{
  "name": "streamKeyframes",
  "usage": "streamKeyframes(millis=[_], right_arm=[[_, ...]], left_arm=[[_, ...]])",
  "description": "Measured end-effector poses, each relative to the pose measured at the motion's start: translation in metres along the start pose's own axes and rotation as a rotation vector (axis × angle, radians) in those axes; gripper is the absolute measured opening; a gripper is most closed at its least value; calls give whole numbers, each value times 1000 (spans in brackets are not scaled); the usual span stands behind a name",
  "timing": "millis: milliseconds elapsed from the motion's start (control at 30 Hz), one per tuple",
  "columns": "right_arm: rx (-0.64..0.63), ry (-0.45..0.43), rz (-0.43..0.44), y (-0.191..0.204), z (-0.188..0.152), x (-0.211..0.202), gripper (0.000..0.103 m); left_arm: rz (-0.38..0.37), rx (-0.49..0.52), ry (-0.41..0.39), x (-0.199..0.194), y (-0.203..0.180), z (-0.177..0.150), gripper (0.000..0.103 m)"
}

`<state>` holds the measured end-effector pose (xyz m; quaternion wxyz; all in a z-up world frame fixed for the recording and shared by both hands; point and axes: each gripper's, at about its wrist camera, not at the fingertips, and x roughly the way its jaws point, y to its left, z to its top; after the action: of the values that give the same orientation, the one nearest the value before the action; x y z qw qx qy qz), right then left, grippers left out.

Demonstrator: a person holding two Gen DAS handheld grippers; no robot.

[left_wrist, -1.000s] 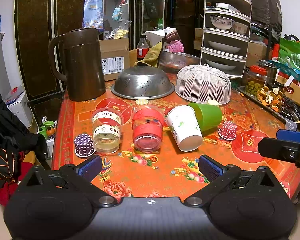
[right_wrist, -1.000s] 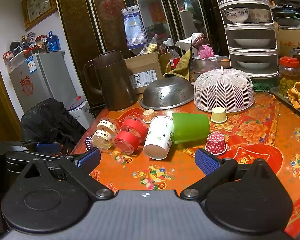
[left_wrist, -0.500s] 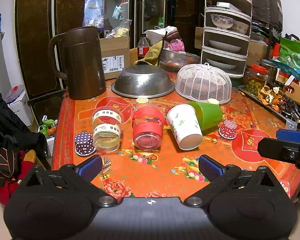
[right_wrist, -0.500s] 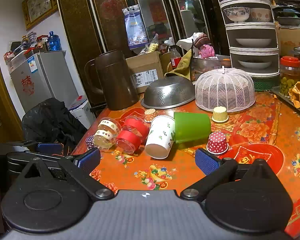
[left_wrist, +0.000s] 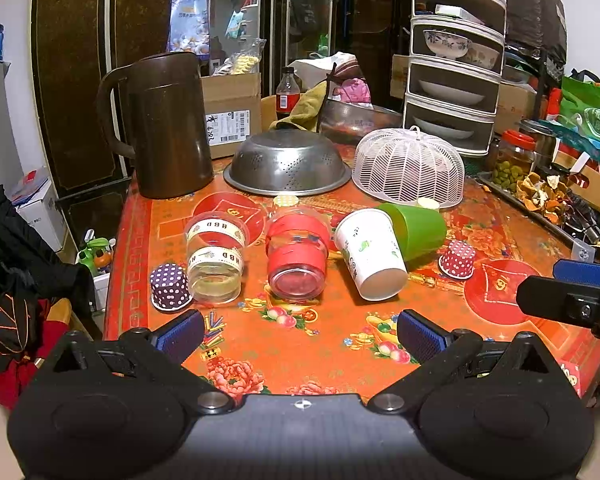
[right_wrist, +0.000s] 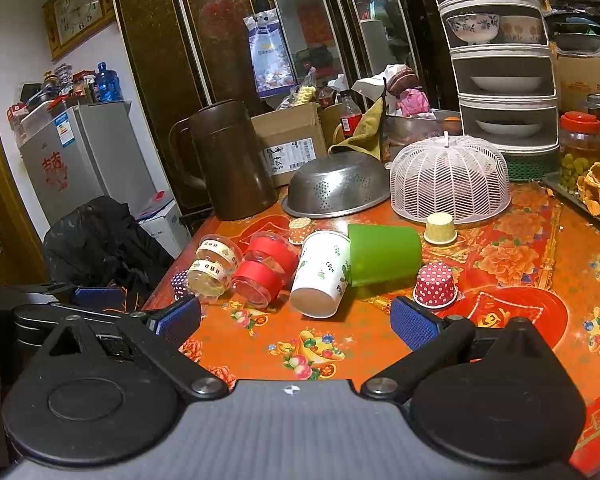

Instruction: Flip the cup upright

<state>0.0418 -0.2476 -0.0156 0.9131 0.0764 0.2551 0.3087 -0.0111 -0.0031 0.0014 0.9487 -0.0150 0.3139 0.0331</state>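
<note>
Both grippers are hanging back at the near edge of the table [left_wrist: 540,248], and both are spread wide with nothing between the pads. The left gripper [left_wrist: 300,330] is filling the bottom of its own view; the right gripper [right_wrist: 296,322] is doing the same in its view, and its tip is also poking in at the right edge of the left view.

Just past the pads, across the middle of both frames, a row of cups is lying tipped on the flowered cloth. The white paper cup [right_wrist: 322,274] is resting on its side with its closed base toward the cameras, and its mouth end is touching or slightly tucked into the green cup [right_wrist: 384,254], which is also on its side. Left of them, the red-banded clear cup [left_wrist: 298,254] and the taped clear cup [left_wrist: 216,258] are lying the same way.

Which cup the task means, I cannot tell; the white one is sitting almost centred ahead of the right gripper. In my judgement a good approach is closing across the sidewall near the base, gently since paper crushes, drawing it clear of the green cup first, then rotating the mouth upward.

Farther back, toward the upper half, the metal colander [left_wrist: 288,164], the white mesh cover [left_wrist: 408,170] and the brown pitcher [left_wrist: 166,124] are standing well apart from the work.
</note>
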Motion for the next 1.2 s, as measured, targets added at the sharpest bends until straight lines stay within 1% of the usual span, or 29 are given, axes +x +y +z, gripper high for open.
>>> streamKeyframes(millis=[533,733,833,967,1067,1133,1200], right_arm=[[-2,11,-3,1,-2,4,102],[8,27,-16,-3,-1,9,102],[8,32,-17,-5,-2,10,102],[9,45,-24,-10,-3,12,102],[21,47,-20,-18,-4,12,102],[30,48,-17,-23,-5,11,102],[39,52,-15,-29,-8,10,102]], left_arm=[[0,-3,2,1,1,0,103],[3,-12,16,8,5,0,103],[-19,-22,32,15,7,5,103],[-25,-1,69,32,7,27,103],[-15,36,140,57,5,51,103],[-14,37,184,77,5,63,103],[1,27,214,94,6,71,99]])
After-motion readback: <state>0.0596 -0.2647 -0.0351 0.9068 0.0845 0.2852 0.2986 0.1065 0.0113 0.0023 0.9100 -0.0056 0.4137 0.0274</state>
